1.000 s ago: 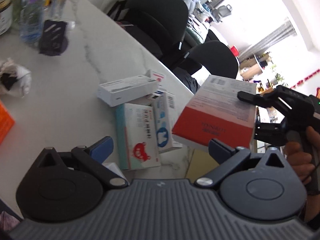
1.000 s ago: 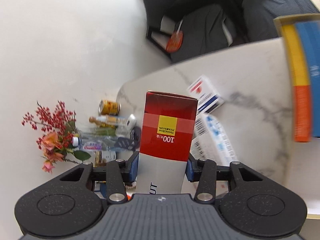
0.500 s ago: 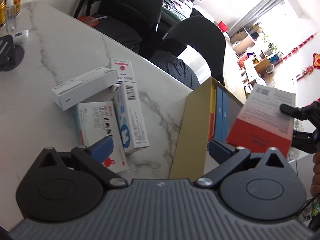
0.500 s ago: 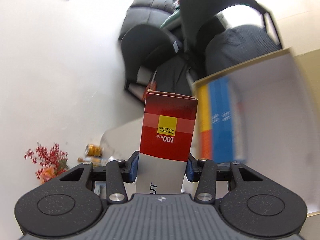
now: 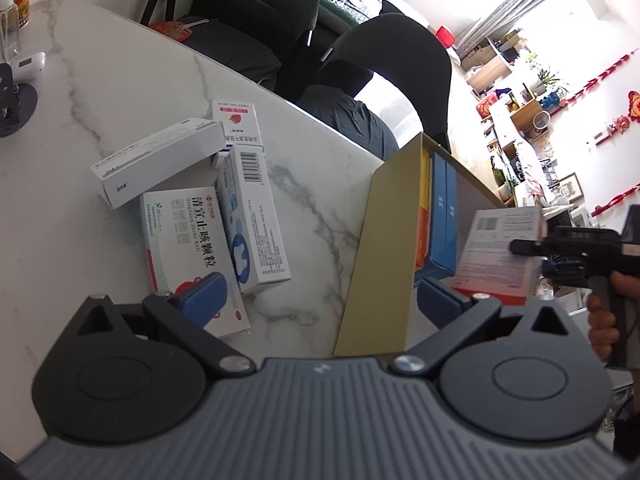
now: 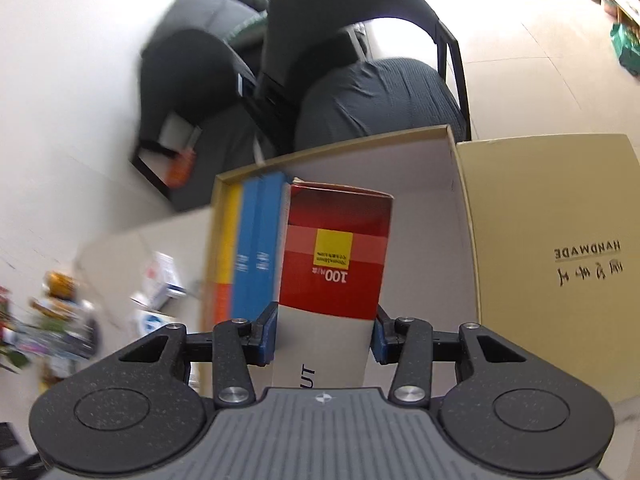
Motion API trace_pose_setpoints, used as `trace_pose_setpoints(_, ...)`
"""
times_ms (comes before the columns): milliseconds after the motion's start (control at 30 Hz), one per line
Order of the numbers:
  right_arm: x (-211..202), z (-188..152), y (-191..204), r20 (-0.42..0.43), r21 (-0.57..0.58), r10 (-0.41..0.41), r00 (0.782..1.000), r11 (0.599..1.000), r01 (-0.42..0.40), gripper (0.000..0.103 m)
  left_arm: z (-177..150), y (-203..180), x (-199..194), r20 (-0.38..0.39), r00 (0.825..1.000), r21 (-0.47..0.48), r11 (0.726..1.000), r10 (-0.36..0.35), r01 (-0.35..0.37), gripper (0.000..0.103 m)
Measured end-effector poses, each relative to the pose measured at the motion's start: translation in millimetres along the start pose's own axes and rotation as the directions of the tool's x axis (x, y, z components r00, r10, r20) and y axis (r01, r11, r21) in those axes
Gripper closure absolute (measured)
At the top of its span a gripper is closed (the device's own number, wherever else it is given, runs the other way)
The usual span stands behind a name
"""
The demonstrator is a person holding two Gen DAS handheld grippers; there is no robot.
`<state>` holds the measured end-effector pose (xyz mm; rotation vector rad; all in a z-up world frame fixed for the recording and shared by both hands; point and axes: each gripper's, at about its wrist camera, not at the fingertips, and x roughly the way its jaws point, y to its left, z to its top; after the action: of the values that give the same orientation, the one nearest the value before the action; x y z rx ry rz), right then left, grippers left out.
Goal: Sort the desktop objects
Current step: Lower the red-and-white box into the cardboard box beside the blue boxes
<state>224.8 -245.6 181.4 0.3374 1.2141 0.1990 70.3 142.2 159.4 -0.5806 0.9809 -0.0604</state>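
The right gripper (image 6: 325, 334), clamped on the red box (image 6: 336, 256), has carried it from above the table into the open cardboard box (image 6: 460, 216), beside the blue boxes (image 6: 260, 248) along its left wall; sorting this item looks nearly finished. The left gripper (image 5: 320, 294) hangs open and empty. Only its view shows four medicine boxes (image 5: 200, 208) waiting on the table (image 5: 120, 92).

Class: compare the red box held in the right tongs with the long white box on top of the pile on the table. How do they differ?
The red box is red and white; the long white box is plain white. The red box is clamped in the right tongs over the cardboard box; the white box rests tilted on other boxes, ungripped. Both are rectangular cartons.
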Motion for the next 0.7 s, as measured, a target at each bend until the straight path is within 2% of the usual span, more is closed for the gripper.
trace_pose_setpoints(133, 38, 12, 10, -0.041, -0.03, -0.026, 0.999, 0.999, 0.025, 0.058, -1, 11, -4, 0.001, 1.0, -0.023, 0.999, 0.025, -0.025, 0.0)
trace_pose_setpoints(267, 67, 26, 23, -0.035, -0.058, -0.087, 0.996, 0.995, 0.085, 0.058, -2, 23, -11, 0.012, 0.999, -0.049, 0.998, 0.05, -0.05, 0.0)
trace_pose_setpoints(500, 91, 37, 24, 0.011, 0.048, -0.096, 0.995, 0.994, 0.095, 0.056, -5, 42, -20, 0.024, 0.996, -0.098, 0.992, 0.086, -0.083, 0.0)
trace_pose_setpoints(600, 94, 39, 15, 0.023, 0.113, -0.072, 0.997, 0.991, 0.069, 0.055, -5, 48, -20, 0.024, 0.996, -0.112, 0.99, 0.091, -0.087, 0.0)
trace_pose_setpoints(700, 97, 40, 2, 0.042, 0.181, -0.024, 0.999, 0.983, 0.016, 0.05, -5, 48, -18, 0.022, 0.996, -0.112, 0.99, 0.089, -0.086, 0.0)
